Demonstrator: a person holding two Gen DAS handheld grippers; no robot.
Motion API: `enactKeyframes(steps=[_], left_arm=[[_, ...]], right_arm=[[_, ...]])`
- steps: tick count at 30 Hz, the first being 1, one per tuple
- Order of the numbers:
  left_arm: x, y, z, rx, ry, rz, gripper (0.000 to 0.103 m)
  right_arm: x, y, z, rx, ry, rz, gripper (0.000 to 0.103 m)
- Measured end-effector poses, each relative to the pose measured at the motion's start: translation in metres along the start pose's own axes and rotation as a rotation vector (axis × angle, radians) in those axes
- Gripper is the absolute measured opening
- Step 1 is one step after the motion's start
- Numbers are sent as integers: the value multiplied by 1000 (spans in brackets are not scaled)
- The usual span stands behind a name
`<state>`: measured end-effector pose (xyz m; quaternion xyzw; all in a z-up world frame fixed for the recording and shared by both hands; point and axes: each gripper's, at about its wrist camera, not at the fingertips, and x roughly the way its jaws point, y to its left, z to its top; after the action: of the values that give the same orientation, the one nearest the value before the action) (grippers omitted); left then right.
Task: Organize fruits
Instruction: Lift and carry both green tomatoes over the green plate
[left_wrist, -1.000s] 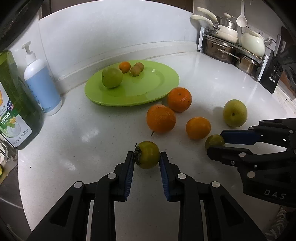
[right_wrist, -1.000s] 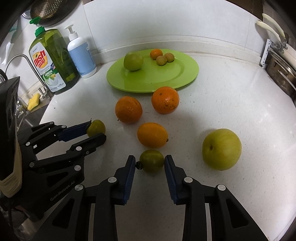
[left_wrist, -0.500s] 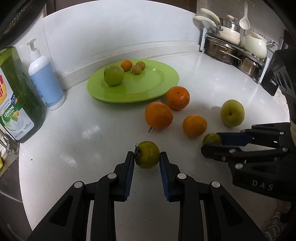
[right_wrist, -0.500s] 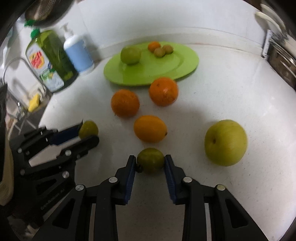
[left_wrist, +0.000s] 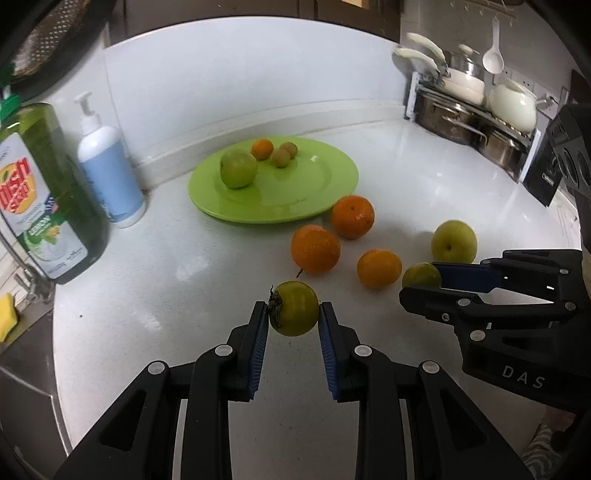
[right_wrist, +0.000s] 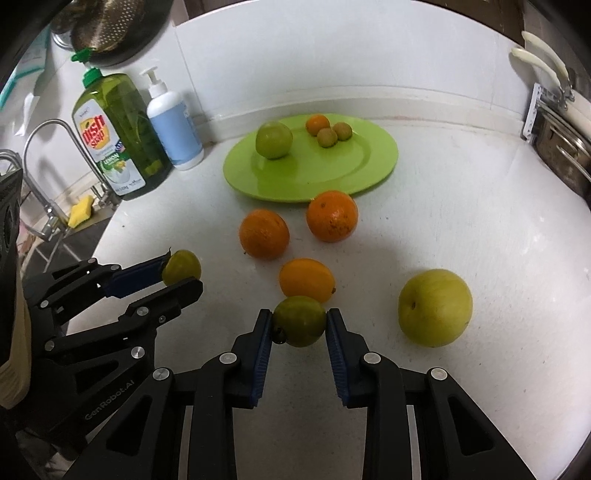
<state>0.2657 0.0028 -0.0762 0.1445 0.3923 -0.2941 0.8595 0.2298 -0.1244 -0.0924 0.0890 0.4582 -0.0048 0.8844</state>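
My left gripper (left_wrist: 293, 314) is shut on a small green persimmon (left_wrist: 294, 308) and holds it above the white counter. My right gripper (right_wrist: 299, 325) is shut on another small green fruit (right_wrist: 300, 320), also lifted. Each gripper shows in the other's view, the right one (left_wrist: 424, 282) and the left one (right_wrist: 183, 275). A green plate (left_wrist: 314, 195) at the back holds a green apple (left_wrist: 238, 168), a small orange (left_wrist: 262, 148) and two small brownish fruits (left_wrist: 284, 155). Three oranges (left_wrist: 315, 248) (left_wrist: 352, 216) (left_wrist: 379, 268) and a large green apple (left_wrist: 454, 242) lie on the counter.
A dish soap bottle (left_wrist: 40, 192) and a pump bottle (left_wrist: 109, 173) stand at the left by the sink tap (right_wrist: 44, 177). A rack of pots and pans (left_wrist: 469, 107) stands at the back right. The counter edge drops at the left.
Both grippers have lifted their fruits off the counter and risen. The right gripper closed onto its green fruit over the last second.
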Motion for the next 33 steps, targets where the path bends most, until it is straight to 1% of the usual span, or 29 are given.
enactKeyframes(steps=[9,16,21,27,33], left_arm=[[-34,-13,2,-40,-50,78,28],[-51,-23,9,-84,-77,108,28],[-59,-29,22,-112,-112,127,28],[-62,-27,45,-142,-143,137,28],[-64,-25,68,-149,-176,143,28]], right_arm=[[-26,0,3,-44,-62,33,31],[-45,-6,6,-65,-97,59,31],[-55,-12,12,-83,-121,66,31],[-64,-22,34,-94,-156,61,31],[-72,-29,60,-97,-204,54,31]])
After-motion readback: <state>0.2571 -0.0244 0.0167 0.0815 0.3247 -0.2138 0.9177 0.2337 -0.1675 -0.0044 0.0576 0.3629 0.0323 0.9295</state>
